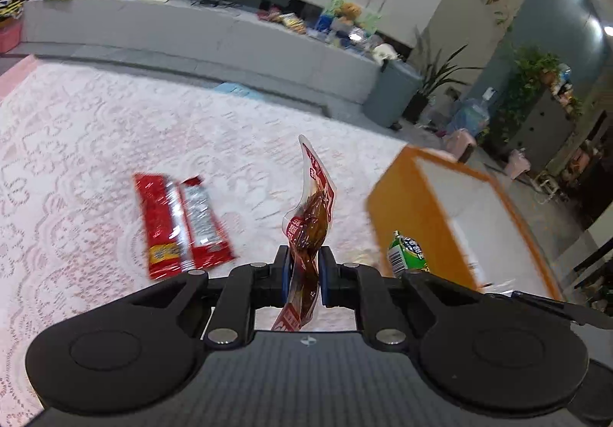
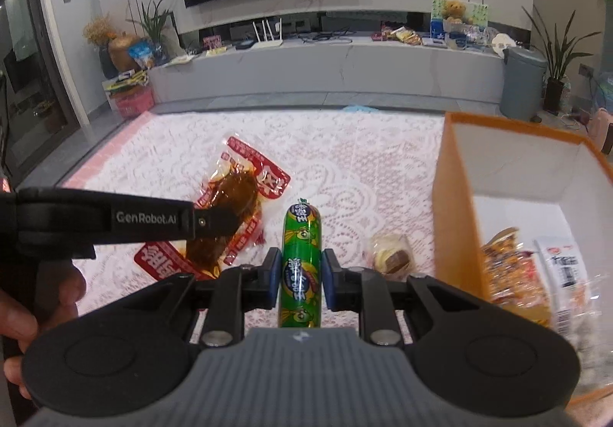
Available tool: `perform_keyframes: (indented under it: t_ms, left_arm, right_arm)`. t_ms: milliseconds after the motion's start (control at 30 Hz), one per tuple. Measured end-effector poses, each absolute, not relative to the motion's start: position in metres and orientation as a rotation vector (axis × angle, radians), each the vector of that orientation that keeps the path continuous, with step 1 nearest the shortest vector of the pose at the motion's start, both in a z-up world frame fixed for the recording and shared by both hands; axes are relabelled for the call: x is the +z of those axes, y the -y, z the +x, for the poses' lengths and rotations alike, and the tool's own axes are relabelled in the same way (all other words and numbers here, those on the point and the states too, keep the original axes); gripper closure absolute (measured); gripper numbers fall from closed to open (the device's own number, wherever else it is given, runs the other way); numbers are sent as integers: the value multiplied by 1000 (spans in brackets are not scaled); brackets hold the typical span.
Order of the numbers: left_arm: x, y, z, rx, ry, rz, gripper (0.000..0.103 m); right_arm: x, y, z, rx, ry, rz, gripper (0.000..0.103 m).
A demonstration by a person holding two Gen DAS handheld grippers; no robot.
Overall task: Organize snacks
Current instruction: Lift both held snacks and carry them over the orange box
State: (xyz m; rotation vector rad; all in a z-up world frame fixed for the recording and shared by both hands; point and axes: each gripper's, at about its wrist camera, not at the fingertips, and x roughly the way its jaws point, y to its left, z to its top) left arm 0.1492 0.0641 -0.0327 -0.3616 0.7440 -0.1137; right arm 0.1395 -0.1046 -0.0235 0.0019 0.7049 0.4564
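Note:
My left gripper (image 1: 305, 256) is shut on a clear red-printed packet of brown snack (image 1: 312, 197), which sticks up twisted above the pads. The right wrist view shows this gripper (image 2: 216, 222) from the side, with the packet (image 2: 233, 189) hanging across it above the cloth. My right gripper (image 2: 300, 258) is shut on a green sausage stick (image 2: 300, 235) that points forward. The sausage's tip (image 1: 406, 254) shows at the right of the left wrist view. An orange box (image 2: 452, 197) with white inner walls stands to the right, holding an orange-patterned bag (image 2: 505, 266) and a white packet (image 2: 567, 274).
Two red foil packets (image 1: 180, 224) lie on the white lace tablecloth (image 2: 364, 159). A small wrapped cake (image 2: 390, 254) lies beside the box's left wall. A person's hand (image 2: 23, 312) holds the left gripper. Beyond the table are a low grey TV bench (image 2: 325, 71) and a grey bin (image 2: 523, 82).

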Motion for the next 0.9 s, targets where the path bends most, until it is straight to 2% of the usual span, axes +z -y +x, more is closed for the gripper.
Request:
perform_keyframes:
  t_ms: [233, 533, 900]
  left_arm:
    - [5, -27, 151, -224, -698, -345, 88]
    - [25, 37, 178, -343, -696, -303, 88]
    - [6, 116, 229, -440, -833, -178, 88]
  right_arm:
    - [17, 149, 141, 396, -728, 22, 83]
    - [53, 215, 147, 300, -730, 16, 83]
    - [30, 279, 182, 171, -843, -67, 83]
